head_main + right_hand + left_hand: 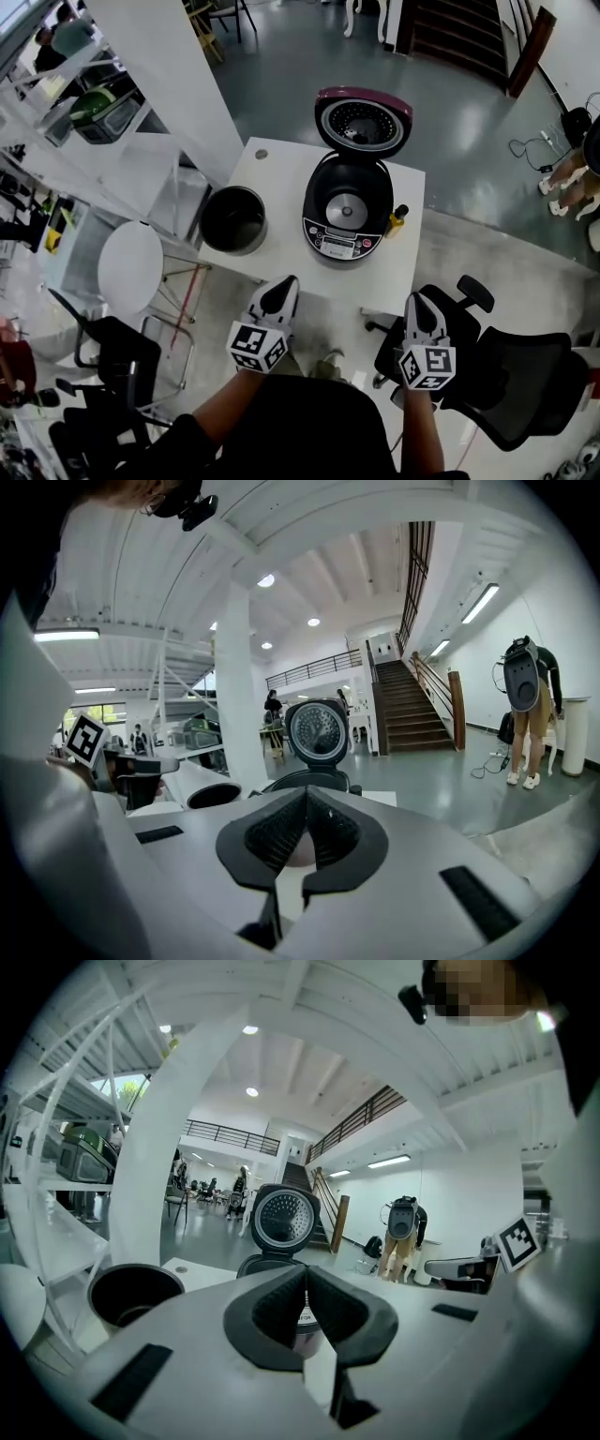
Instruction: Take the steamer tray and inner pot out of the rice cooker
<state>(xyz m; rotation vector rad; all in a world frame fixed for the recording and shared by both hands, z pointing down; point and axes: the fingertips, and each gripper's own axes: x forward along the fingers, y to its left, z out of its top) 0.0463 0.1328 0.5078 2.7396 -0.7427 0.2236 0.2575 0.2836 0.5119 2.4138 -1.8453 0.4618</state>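
Note:
The rice cooker [347, 214] stands on the white table [281, 187] with its maroon lid [364, 120] swung up. Its cavity is bare down to the heating plate. The dark inner pot [232, 220] sits on the table to the cooker's left, and I cannot tell if anything is inside it. I see no steamer tray. My left gripper [284, 283] hovers at the table's near edge, shut and holding nothing. My right gripper [418, 300] is past the near right corner, also shut with nothing in it. The left gripper view shows the pot [134, 1293] and the lid [286, 1218] beyond the left gripper [306, 1276]. The right gripper [306, 801] faces the lid [319, 728].
A small yellow bottle [398, 217] stands against the cooker's right side. Black office chairs [511, 375] crowd the right near side, and another chair [112, 352] and a round white stool [131, 267] stand left. A white pillar [178, 75] rises behind the table. A person [530, 710] stands far right.

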